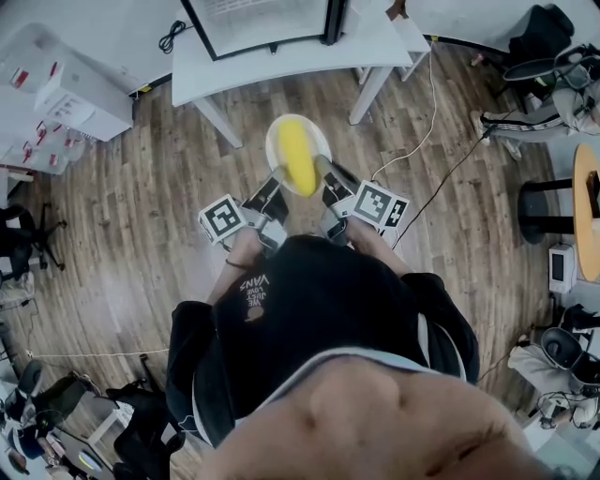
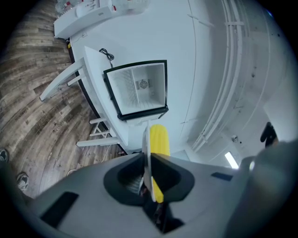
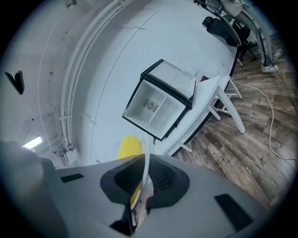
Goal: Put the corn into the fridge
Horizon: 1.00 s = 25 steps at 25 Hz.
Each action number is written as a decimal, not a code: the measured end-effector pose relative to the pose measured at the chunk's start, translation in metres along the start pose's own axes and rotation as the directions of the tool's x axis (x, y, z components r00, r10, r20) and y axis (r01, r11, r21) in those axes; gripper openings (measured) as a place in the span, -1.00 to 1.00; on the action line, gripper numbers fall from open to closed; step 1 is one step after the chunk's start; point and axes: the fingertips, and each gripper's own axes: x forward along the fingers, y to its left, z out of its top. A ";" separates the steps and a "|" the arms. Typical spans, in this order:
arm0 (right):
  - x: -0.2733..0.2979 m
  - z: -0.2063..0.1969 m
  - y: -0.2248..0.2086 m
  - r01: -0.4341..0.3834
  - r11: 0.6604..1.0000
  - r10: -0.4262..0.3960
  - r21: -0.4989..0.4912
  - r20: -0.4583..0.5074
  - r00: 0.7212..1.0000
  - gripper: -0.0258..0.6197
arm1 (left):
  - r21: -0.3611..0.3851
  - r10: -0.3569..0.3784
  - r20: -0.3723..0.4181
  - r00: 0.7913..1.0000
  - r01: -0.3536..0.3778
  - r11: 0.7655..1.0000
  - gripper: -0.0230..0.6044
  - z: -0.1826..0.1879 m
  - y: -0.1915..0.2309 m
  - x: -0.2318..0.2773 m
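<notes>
One yellow corn cob (image 1: pixel 297 157) lies on one white plate (image 1: pixel 274 134), its long axis pointing away from the person toward the open fridge (image 1: pixel 267 23) on the table (image 1: pixel 281 73), with the left gripper (image 1: pixel 280 176) and right gripper (image 1: pixel 322 170) each clamped on the plate's rim, above a black shirt (image 1: pixel 309 309) printed "VANS".
</notes>
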 end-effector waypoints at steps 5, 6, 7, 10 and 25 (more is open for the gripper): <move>-0.004 0.005 -0.004 -0.009 1.000 0.009 -0.003 -0.027 1.000 -0.84 | 0.007 0.021 0.031 0.999 -0.021 1.000 -0.82 -0.006 0.002 0.003; -0.002 0.006 -0.005 -0.011 1.000 0.011 -0.003 -0.031 0.999 -0.84 | 0.004 0.022 0.035 0.999 -0.022 1.000 -0.81 -0.005 0.003 0.004; 0.000 0.008 -0.005 -0.013 1.000 0.013 -0.003 -0.034 0.999 -0.84 | 0.000 0.019 0.038 0.999 -0.019 1.000 -0.82 -0.004 0.002 0.006; -0.001 0.007 -0.007 -0.018 1.000 0.018 0.000 -0.038 0.999 -0.84 | -0.008 0.010 0.048 0.999 -0.010 1.000 -0.81 -0.006 0.001 0.007; 0.036 0.022 -0.016 0.001 1.000 -0.001 0.009 -0.018 1.000 -0.84 | -0.020 0.025 0.020 0.999 -0.024 1.000 -0.81 0.030 0.018 0.027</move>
